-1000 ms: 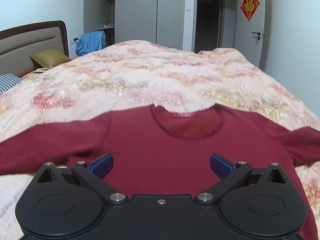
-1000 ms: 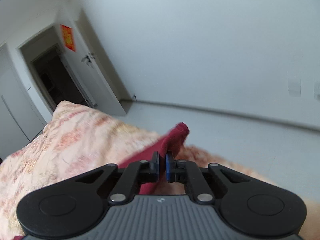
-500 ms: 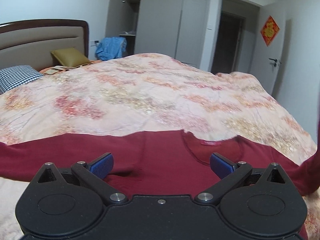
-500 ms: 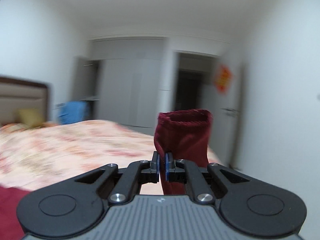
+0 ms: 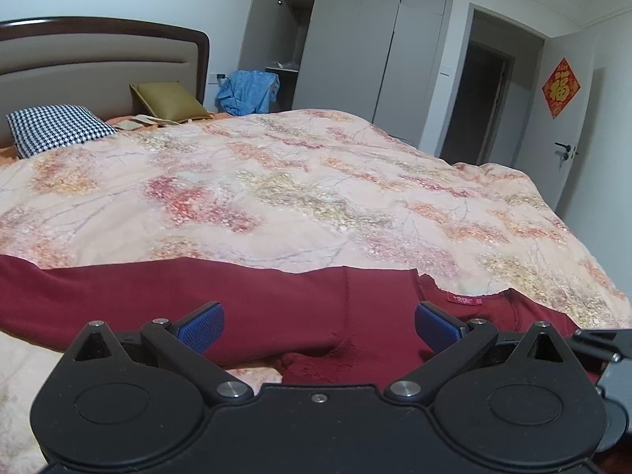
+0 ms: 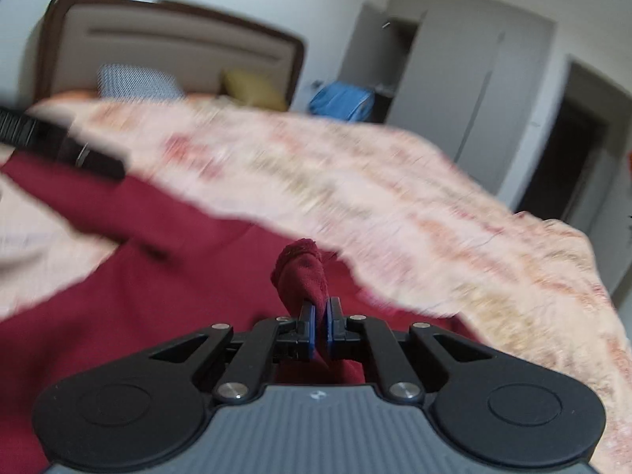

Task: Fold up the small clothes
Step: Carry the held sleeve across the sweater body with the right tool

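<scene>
Red shirt lies flat on floral quilt, collar up. I have swung right gripper from bed edge inward over body; sleeve cuff pinched in its jaws, so sleeve fold under way. Left gripper wide, empty, hovering above shoulder seam.

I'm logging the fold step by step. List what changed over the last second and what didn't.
The right gripper, shut on the sleeve throughout, swung from beyond the bed's edge, facing the wall, back over the shirt, carrying the sleeve across the body toward the headboard side. The left gripper shifted sideways; the collar now sits to its right.

Unchanged: left gripper open and empty, shirt flat on the quilt.
</scene>
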`<state>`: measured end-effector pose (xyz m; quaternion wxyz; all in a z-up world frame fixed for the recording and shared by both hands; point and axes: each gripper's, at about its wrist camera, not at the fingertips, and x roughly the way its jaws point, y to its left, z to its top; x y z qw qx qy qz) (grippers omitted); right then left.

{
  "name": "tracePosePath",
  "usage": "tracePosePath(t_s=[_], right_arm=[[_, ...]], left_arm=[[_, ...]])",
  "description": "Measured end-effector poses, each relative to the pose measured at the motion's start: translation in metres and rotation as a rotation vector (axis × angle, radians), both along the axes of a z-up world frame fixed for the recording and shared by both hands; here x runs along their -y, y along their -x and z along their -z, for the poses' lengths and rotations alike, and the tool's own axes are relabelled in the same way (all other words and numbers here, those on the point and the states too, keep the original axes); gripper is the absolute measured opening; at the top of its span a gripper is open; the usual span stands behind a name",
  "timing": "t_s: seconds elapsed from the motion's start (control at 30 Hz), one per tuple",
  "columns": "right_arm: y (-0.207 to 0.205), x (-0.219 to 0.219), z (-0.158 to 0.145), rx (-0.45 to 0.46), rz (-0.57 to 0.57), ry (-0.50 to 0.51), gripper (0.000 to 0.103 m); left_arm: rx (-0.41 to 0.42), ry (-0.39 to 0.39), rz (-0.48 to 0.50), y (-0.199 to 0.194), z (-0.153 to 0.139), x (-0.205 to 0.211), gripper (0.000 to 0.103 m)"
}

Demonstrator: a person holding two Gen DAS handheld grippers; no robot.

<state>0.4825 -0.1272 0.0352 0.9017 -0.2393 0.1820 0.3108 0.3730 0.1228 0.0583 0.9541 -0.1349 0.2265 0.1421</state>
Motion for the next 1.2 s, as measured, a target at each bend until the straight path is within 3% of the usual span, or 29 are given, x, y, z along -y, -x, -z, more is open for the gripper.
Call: tracePosePath(t_s=[0.07, 0.13, 0.2, 0.4, 0.53, 0.67, 0.73, 0.8, 0.83, 1.03, 1.13, 1.2], right_arm=[[0.018, -0.004, 0.007, -0.007, -0.029, 0.028, 0.012], [0.025, 0.0, 0.005, -0.033, -0.066, 0.034, 0.031], [0.028, 0.006, 0.004, -0.05, -0.092, 0.036, 0.065], [0.032, 0.059, -0.01, -0.121, -0.073, -0.063, 0.091], [0.023, 0.118, -0.019, -0.17, 0.069, -0.166, 0.094], [-0.005, 0.183, -0.019, -0.225, 0.281, -0.268, 0.094], [-0.025, 0.218, -0.016, -0.266, 0.398, -0.361, 0.084], [-0.046, 0.247, -0.011, -0.287, 0.5, -0.438, 0.065], [-0.057, 0.257, -0.008, -0.293, 0.537, -0.461, 0.064], [-0.113, 0.289, 0.02, -0.426, 0.615, -0.649, 0.055], [-0.136, 0.29, 0.032, -0.515, 0.64, -0.711, 0.039], [-0.141, 0.287, 0.037, -0.522, 0.655, -0.736, 0.026]], left_arm=[[0.008, 0.019, 0.02, -0.006, 0.005, 0.002, 0.102], [0.016, 0.056, 0.046, -0.012, 0.009, 0.003, 0.102], [0.018, 0.093, 0.069, -0.018, 0.012, 0.006, 0.102], [-0.01, 0.085, 0.158, -0.045, 0.031, 0.032, 0.102], [-0.06, 0.021, 0.191, -0.066, 0.052, 0.057, 0.102], [-0.079, -0.013, 0.209, -0.076, 0.07, 0.069, 0.102], [-0.086, -0.003, 0.229, -0.079, 0.077, 0.071, 0.102], [-0.093, 0.009, 0.231, -0.079, 0.084, 0.072, 0.102], [-0.094, 0.006, 0.225, -0.079, 0.088, 0.072, 0.102], [-0.131, -0.042, 0.225, -0.084, 0.104, 0.079, 0.102], [-0.13, -0.068, 0.223, -0.083, 0.107, 0.083, 0.102], [-0.13, -0.069, 0.224, -0.083, 0.108, 0.083, 0.102]])
